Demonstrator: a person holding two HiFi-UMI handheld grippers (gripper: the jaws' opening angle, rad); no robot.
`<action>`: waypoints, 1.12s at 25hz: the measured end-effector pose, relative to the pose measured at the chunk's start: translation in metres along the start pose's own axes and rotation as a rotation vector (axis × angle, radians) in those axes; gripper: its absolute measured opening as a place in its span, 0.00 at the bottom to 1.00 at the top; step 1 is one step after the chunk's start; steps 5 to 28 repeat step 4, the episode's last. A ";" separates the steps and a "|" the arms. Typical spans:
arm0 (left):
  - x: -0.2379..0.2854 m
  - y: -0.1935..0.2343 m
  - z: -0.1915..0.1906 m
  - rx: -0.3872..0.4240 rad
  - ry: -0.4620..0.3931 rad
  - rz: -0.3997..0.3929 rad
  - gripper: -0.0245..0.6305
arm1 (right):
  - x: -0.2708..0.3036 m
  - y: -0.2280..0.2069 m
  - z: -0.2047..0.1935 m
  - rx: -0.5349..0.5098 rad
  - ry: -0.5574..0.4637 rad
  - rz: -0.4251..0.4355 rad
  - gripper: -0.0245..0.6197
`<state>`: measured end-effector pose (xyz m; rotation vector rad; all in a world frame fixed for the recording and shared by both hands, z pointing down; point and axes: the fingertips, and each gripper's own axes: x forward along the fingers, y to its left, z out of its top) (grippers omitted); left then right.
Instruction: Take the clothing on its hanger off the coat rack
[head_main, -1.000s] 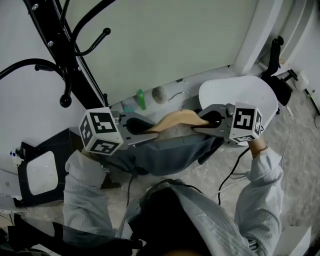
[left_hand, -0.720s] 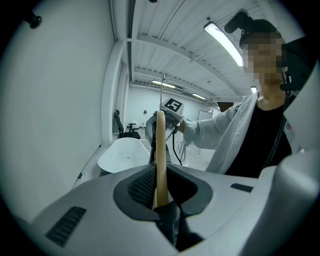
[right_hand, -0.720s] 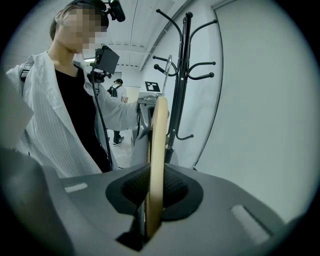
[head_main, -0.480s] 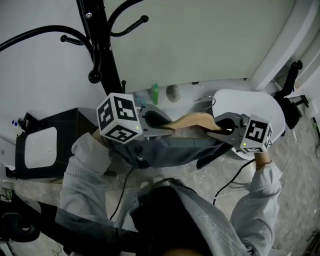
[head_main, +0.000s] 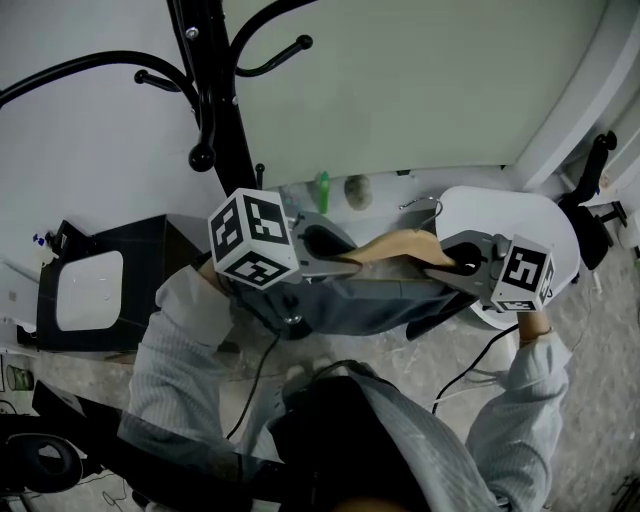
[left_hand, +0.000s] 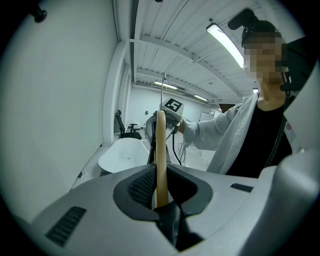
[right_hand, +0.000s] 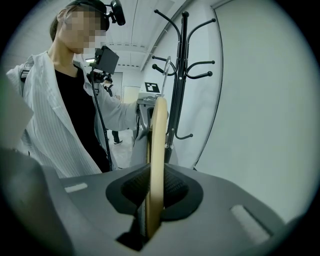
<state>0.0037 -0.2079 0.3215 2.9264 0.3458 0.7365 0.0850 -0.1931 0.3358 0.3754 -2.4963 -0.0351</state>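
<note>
While left tool (head_main: 350, 264), right tool (head_main: 440, 262) clamp hanger (head_main: 395, 245), clothing (head_main: 370, 305) hangs beneath.

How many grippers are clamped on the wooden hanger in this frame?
2. The left gripper clamps the left end of the wooden hanger, and the right gripper clamps its right end, with the dark clothing draped below. Neither is hidden.

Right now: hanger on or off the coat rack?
Off. Left gripper and right gripper clamp the wooden hanger; its hook hangs clear of the coat rack.
</note>
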 end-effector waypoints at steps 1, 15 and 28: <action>0.000 0.000 0.000 -0.001 0.001 -0.001 0.12 | 0.000 -0.001 0.000 -0.002 -0.001 -0.002 0.10; 0.000 0.001 -0.001 -0.002 0.007 -0.003 0.12 | 0.001 -0.001 0.000 -0.004 -0.004 -0.006 0.10; 0.000 0.001 -0.001 -0.002 0.007 -0.003 0.12 | 0.001 -0.001 0.000 -0.004 -0.004 -0.006 0.10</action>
